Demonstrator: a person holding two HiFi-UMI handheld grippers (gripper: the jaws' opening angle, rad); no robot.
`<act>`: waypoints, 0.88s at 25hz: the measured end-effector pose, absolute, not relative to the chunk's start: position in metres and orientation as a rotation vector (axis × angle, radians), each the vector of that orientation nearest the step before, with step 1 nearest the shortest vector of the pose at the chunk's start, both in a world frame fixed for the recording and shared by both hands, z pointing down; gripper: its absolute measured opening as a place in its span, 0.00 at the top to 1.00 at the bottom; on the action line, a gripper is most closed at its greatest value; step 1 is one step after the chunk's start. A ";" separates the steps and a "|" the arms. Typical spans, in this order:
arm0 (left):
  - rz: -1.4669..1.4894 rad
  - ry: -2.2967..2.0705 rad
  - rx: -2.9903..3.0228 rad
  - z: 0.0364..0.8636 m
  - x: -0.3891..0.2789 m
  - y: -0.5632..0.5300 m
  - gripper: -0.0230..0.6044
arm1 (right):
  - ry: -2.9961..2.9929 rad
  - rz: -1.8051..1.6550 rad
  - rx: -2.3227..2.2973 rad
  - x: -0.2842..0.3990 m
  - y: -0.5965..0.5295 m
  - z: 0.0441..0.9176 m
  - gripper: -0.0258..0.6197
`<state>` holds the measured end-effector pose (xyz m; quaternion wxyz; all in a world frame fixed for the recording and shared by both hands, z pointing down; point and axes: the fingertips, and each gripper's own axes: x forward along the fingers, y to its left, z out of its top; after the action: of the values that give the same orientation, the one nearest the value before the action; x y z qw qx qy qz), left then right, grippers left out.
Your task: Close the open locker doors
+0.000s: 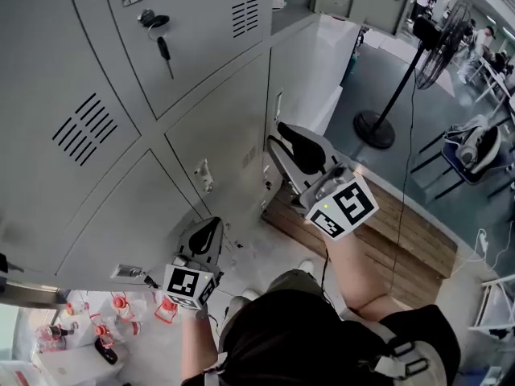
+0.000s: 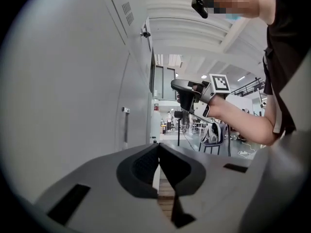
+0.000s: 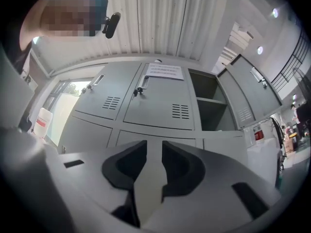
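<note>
A bank of grey lockers (image 1: pixel 96 119) fills the left of the head view, with keys (image 1: pixel 163 47) hanging from one lock. In the right gripper view one upper locker (image 3: pixel 211 101) stands open, its door (image 3: pixel 245 93) swung out to the right. A lighter panel (image 1: pixel 314 71) juts out at the bank's right end. My right gripper (image 1: pixel 278 139) (image 3: pixel 154 144) is raised in front of the lockers, jaws a narrow gap apart and empty. Low down, my left gripper (image 1: pixel 211 225) (image 2: pixel 158 147) points level along a closed door (image 2: pixel 73 106), its tips together with nothing between them.
A standing fan (image 1: pixel 386 111) and a low wooden platform (image 1: pixel 394 215) are to the right of the lockers. Several red-capped bottles (image 1: pixel 113 308) sit on the floor at bottom left. A chair (image 1: pixel 483 147) stands far right. A paper notice (image 3: pixel 164 72) is stuck on one locker door.
</note>
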<state>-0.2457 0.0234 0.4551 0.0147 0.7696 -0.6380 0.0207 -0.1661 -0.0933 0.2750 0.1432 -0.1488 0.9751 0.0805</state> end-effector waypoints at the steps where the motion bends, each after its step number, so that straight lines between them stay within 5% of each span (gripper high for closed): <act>1: 0.073 -1.967 2.411 0.454 -0.239 0.014 0.95 | 2.813 0.224 -0.454 -0.157 -0.100 0.279 0.80; 22: 0.095 -1.723 2.593 0.440 -0.083 -0.197 0.95 | 2.806 0.086 -0.747 0.037 -0.280 0.324 0.80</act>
<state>-0.0826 -0.1972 0.4400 0.0133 0.8325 -0.5531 0.0305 0.0375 -0.2798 0.3241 0.1178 -0.2554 0.9592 0.0293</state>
